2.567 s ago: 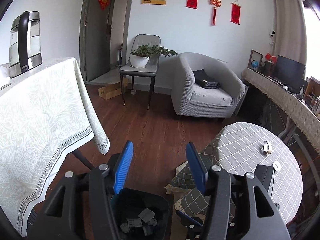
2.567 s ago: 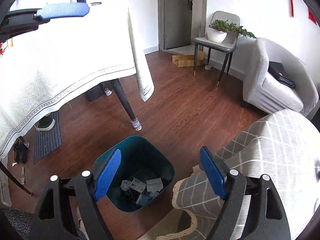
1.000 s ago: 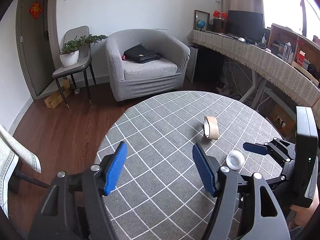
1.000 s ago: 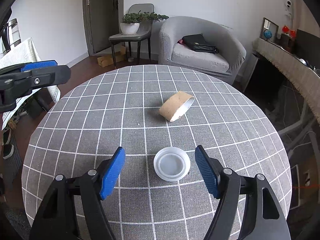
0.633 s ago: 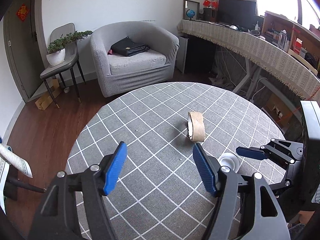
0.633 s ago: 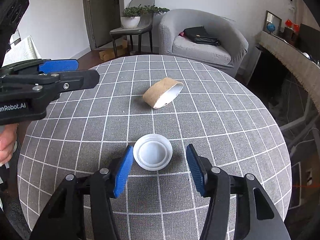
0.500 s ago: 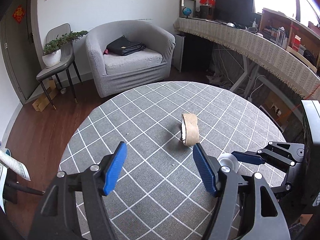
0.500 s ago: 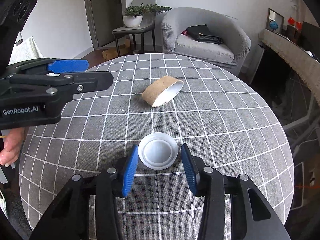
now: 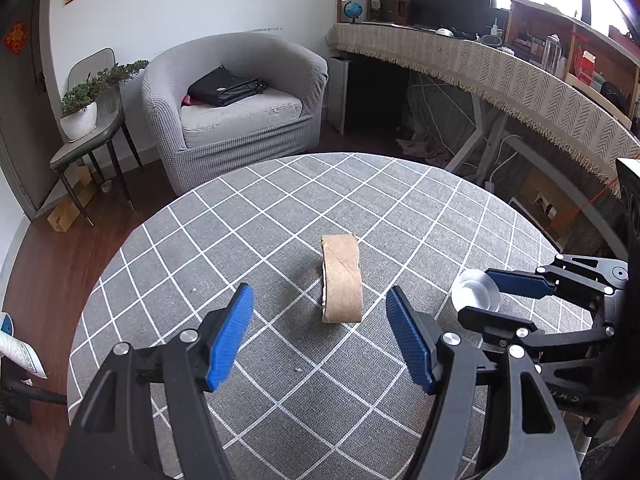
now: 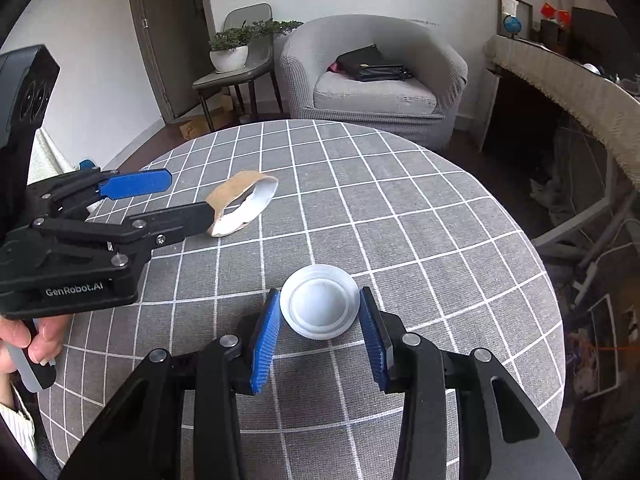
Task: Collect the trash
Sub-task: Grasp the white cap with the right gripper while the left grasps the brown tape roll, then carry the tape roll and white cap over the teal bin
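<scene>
A brown cardboard ring (image 9: pixel 342 276) stands on edge on the round table with the grey checked cloth (image 9: pixel 280 208). My left gripper (image 9: pixel 318 306) is open, its blue fingers on either side of the ring's near end, not touching it. In the right wrist view the ring (image 10: pixel 244 204) lies between the left gripper's (image 10: pixel 188 196) fingers. A white plastic lid (image 10: pixel 320 308) lies flat on the cloth (image 10: pixel 400 200). My right gripper (image 10: pixel 320 300) is shut on it, both blue pads against its rim. The left wrist view shows the lid (image 9: pixel 476 290) in the right gripper (image 9: pixel 478 294).
Beyond the table stands a grey armchair (image 9: pixel 236 112) with a black bag (image 9: pixel 224 86) on it. A chair with a potted plant (image 9: pixel 80 116) is at the left. A long covered counter (image 9: pixel 520 76) runs along the right. A person's hand (image 10: pixel 24 340) grips the left tool.
The right jaws closed from wide apart onto the white lid. The left gripper moved forward and down, so the cardboard ring now sits between its fingertips.
</scene>
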